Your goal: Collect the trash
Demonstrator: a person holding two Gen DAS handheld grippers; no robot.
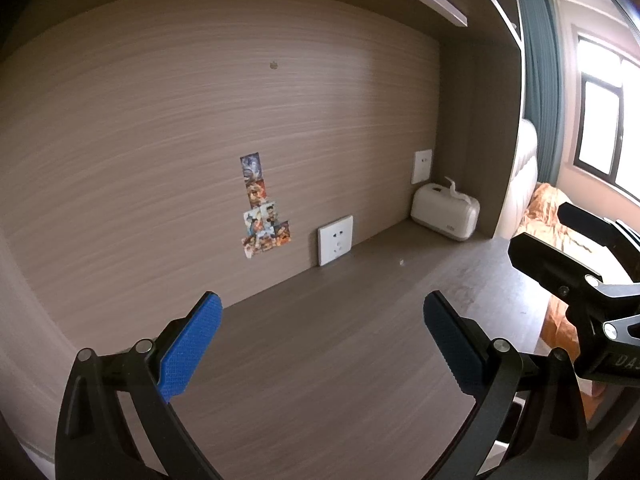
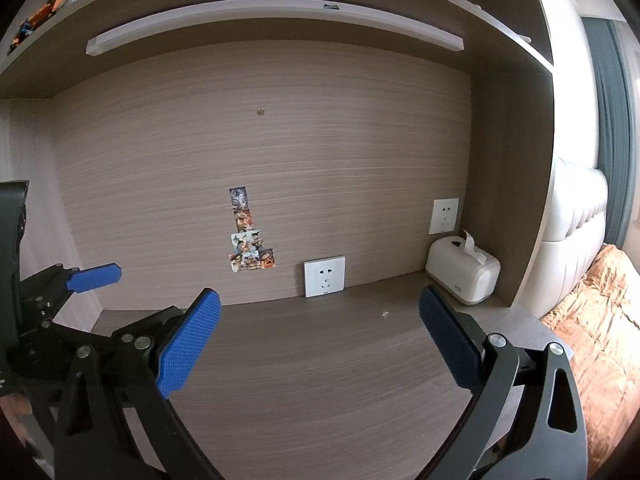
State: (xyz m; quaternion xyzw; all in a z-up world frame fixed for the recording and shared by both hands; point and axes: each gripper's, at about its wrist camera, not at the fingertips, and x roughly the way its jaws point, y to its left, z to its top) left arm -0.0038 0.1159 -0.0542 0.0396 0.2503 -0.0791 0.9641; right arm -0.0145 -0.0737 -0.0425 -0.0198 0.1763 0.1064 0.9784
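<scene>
You are holding both tools low over the front of the worktop [image 2: 320, 380], pointing toward its back edge. The left hand-held gripper [image 1: 322, 344] is spread wide, with nothing between its blue pads [image 1: 188, 350]. The right hand-held gripper [image 2: 320, 344] is spread just as wide and is empty too. The only thing that looks like trash is one tiny pale scrap [image 2: 385, 313], too small to name, lying on the worktop near the back edge, toward the back right corner. In the left view the same scrap [image 1: 401, 262] is sitting ahead and to the right of that tool. In the right view it is sitting almost straight ahead, just a bit right of the middle, so I think your right hand is the nearer one and the better one to send. The scrap is too small to show which way its long side runs, so I cannot tell you how to turn the fingers. Counting now: one scrap, two hand-held grippers, two wall sockets [image 2: 324, 276] on the back panel, one white tissue box [image 2: 462, 274] in the back right corner with a tissue sticking up, and one bunch of little picture stickers [image 2: 248, 236] on the wall. The scrap is lying between the low socket and the tissue box, apart from both. No bin is showing in either view.
</scene>
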